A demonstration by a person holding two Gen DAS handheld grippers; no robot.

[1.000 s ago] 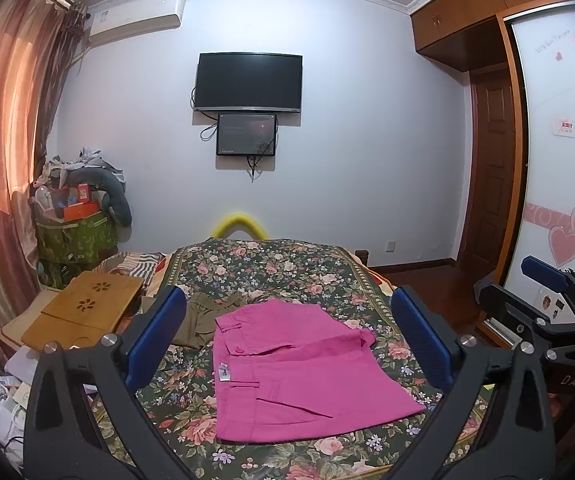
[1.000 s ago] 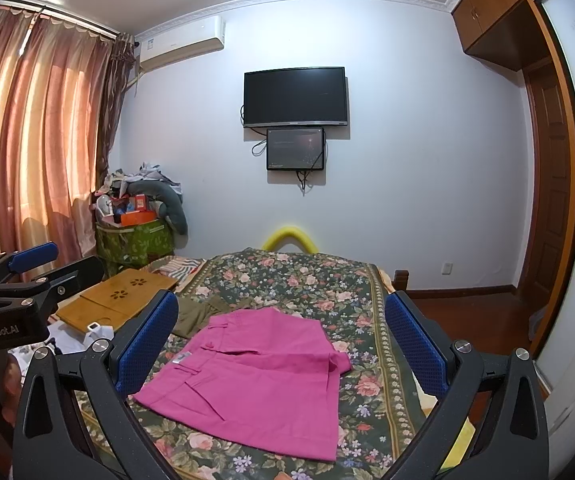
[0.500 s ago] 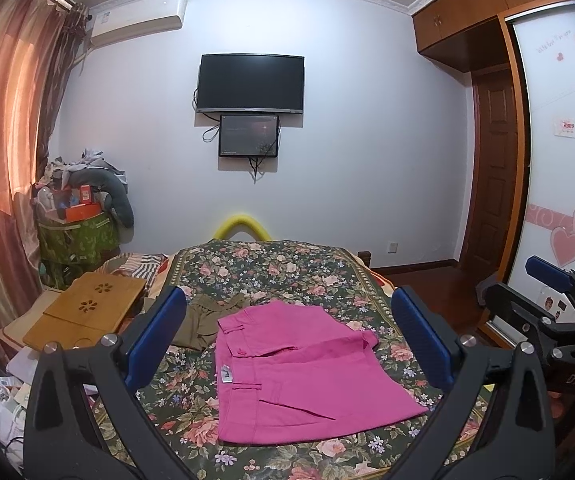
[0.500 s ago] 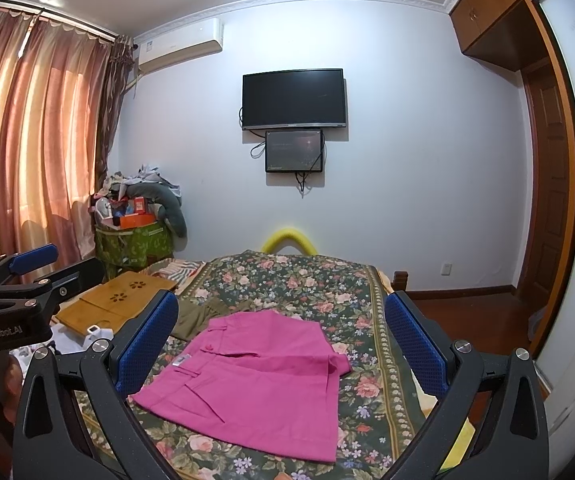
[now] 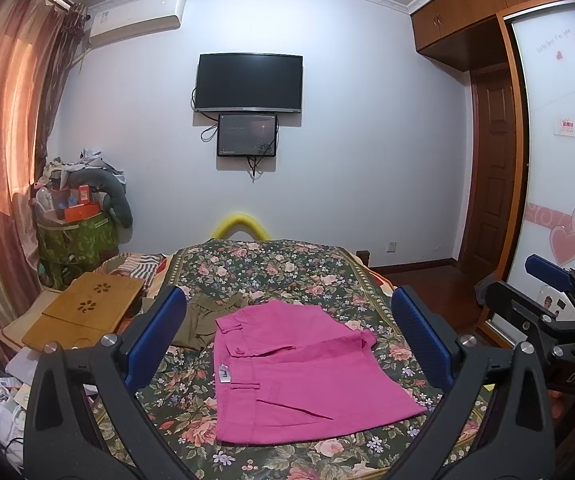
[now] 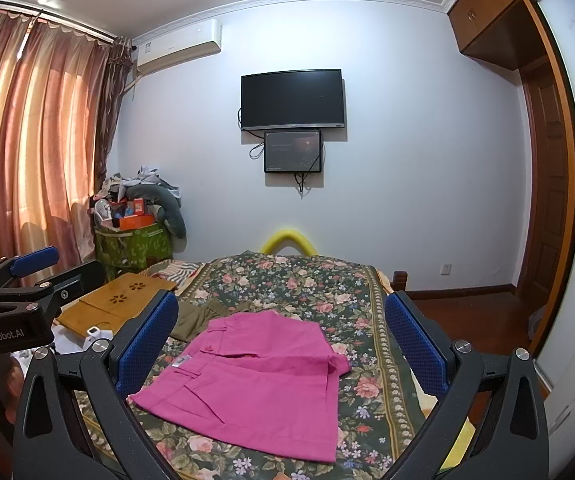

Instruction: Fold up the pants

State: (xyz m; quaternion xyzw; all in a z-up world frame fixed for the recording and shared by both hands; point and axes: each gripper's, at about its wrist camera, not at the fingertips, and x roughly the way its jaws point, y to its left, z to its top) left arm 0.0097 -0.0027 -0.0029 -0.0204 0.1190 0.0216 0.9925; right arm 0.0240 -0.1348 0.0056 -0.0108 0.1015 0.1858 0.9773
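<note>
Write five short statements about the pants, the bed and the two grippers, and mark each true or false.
1. The pink pants lie on the floral bedspread. True.
2. The left gripper is shut on the pants. False: it is open, above them, holding nothing.
3. An olive garment lies by the pants' far left corner. True.
4. The right gripper holds the olive garment. False: it is open and empty.
5. The wall TV shows a bright picture. False: its screen is dark.
</note>
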